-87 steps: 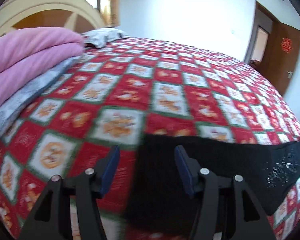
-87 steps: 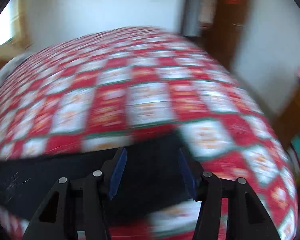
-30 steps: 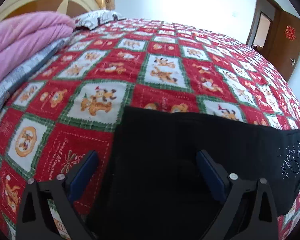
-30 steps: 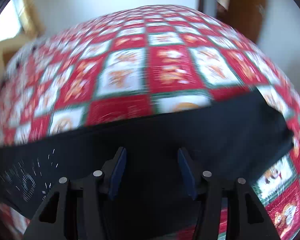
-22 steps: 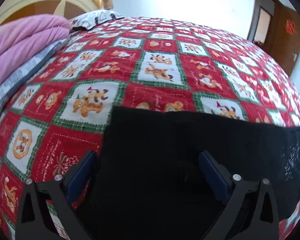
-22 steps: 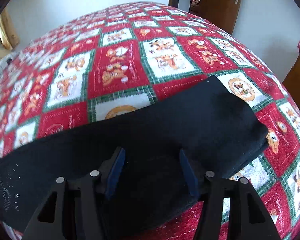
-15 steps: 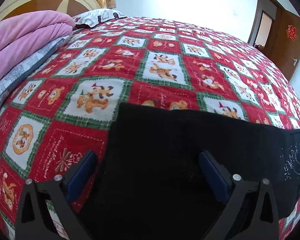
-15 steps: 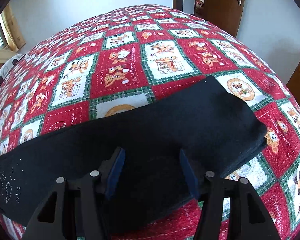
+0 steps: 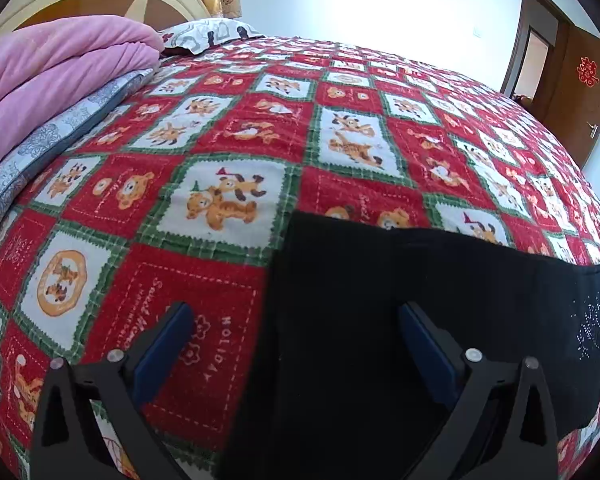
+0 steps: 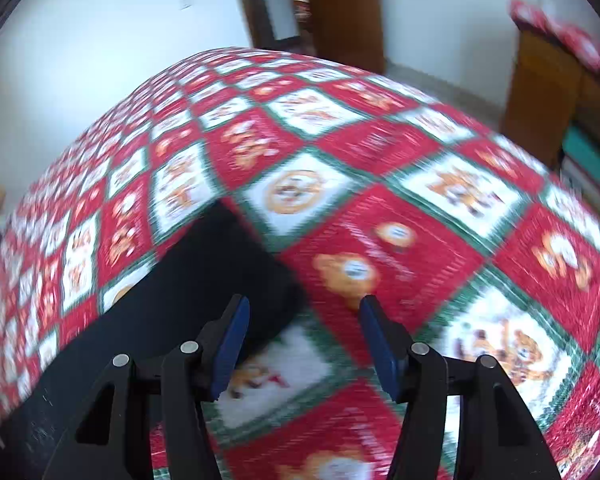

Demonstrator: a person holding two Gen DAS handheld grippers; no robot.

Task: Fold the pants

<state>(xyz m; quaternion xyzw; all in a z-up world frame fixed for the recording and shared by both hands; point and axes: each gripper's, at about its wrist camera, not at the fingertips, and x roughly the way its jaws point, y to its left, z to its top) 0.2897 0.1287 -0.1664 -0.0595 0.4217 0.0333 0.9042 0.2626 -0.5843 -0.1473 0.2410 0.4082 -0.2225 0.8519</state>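
Grippers (image 9: 296, 344) (image 10: 302, 332) tilted down over pants (image 9: 380, 320), jaws apart.

Red checked bedspread (image 9: 236, 128), pink blanket (image 9: 52, 60), patterned pillow (image 9: 208, 34), brown door (image 9: 580, 92)

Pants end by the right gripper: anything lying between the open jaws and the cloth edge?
Nothing visible. The right gripper hangs open over the bedspread, and the end of the black pants lies just left of it, with only bare patterned cover between.
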